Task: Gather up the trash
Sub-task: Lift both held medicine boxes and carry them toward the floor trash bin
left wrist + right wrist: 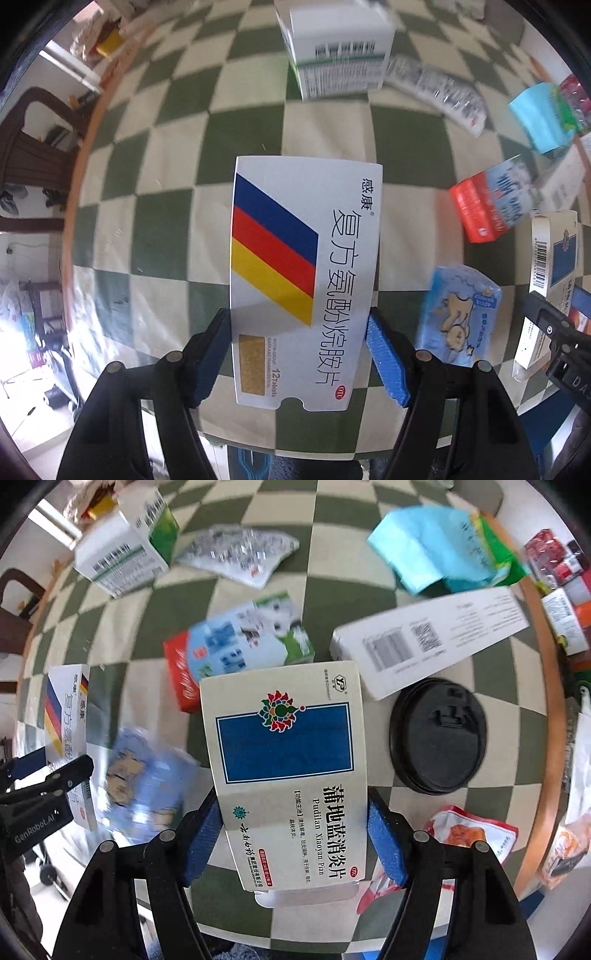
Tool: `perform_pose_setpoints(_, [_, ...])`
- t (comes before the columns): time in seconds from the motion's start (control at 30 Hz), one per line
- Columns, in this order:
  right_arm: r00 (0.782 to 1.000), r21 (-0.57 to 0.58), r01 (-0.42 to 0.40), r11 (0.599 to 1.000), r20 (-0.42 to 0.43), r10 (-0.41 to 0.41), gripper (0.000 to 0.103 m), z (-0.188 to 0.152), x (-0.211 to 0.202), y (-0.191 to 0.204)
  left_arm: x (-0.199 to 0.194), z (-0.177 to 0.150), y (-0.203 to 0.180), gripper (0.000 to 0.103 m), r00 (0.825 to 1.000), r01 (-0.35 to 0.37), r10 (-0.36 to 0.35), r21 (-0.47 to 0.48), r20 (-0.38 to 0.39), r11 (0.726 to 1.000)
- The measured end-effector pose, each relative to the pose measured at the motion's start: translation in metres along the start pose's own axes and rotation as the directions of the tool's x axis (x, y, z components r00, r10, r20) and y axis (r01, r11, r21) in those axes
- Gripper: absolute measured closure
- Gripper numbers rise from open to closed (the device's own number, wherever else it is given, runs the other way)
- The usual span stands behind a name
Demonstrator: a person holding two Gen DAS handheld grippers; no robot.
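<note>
The left gripper (297, 354) clamps a striped medicine box (303, 273) above the checkered surface (177, 155). The right gripper (295, 838) holds a blue-panelled box (286, 760), seemingly lifted too, over blurred litter beside a black lid (437, 734).

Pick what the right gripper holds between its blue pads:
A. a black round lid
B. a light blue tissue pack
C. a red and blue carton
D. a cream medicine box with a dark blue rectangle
D: the right gripper pads clamp the cream medicine box at its sides.
</note>
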State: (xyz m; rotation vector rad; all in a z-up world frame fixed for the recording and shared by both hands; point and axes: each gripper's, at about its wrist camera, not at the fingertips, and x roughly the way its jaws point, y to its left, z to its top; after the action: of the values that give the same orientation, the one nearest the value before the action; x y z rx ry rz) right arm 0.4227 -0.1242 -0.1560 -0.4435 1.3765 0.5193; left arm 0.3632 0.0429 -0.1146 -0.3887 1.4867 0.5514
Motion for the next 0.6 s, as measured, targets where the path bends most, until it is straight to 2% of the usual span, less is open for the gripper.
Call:
perform_pose_setpoints(0.17, [0.995, 0.091, -0.014, 0.996, 0.102, 0.005, 0.028, -0.027, -0.024, 0.019, -0.062, -0.023, -0.01, 0.033, 0.993, 0.047, -0.053, 0.051, 0.106, 0.998])
perform_pose_setpoints(0.2, [0.994, 0.107, -0.016, 0.994, 0.112, 0.004, 0.028, -0.017, -0.035, 0.016, -0.077, -0.031, -0.011, 0.033, 0.99, 0.059, -0.067, 0.069, 0.128, 0.996])
perform_pose_setpoints(0.23, [0.99, 0.143, -0.027, 0.989, 0.137, 0.007, 0.028, -0.025, -0.044, 0.022, -0.078, -0.042, -0.003, 0.033, 0.986, 0.068, -0.08, 0.084, 0.143, 0.994])
perform_pose_setpoints(0.27, [0.988, 0.164, -0.038, 0.986, 0.151, 0.013, 0.028, -0.026, -0.052, 0.013, -0.077, -0.047, -0.002, 0.033, 0.984, 0.075, -0.089, 0.097, 0.154, 0.993])
perform_pose_setpoints(0.37, [0.978, 0.247, -0.077, 0.966, 0.206, 0.026, 0.028, -0.046, -0.084, 0.0, -0.095, -0.089, 0.009, 0.033, 0.974, 0.117, -0.139, 0.132, 0.18, 0.984])
perform_pose_setpoints(0.43, [0.972, 0.291, -0.111, 0.95, 0.233, 0.043, 0.028, -0.085, -0.106, -0.016, -0.08, -0.136, 0.032, 0.033, 0.967, 0.157, -0.182, 0.145, 0.178, 0.977])
perform_pose_setpoints(0.47, [0.969, 0.307, -0.125, 0.944, 0.241, 0.05, 0.028, -0.105, -0.125, -0.029, -0.076, -0.148, 0.035, 0.033, 0.965, 0.173, -0.198, 0.148, 0.171, 0.974])
perform_pose_setpoints(0.53, [0.964, 0.343, -0.163, 0.925, 0.253, 0.076, 0.028, -0.144, -0.137, -0.032, -0.056, -0.18, 0.045, 0.033, 0.96, 0.223, -0.242, 0.14, 0.137, 0.965])
perform_pose_setpoints(0.6, [0.964, 0.378, -0.199, 0.904, 0.242, 0.112, 0.028, -0.182, -0.13, -0.017, -0.053, -0.202, 0.045, 0.033, 0.954, 0.273, -0.285, 0.12, 0.099, 0.955])
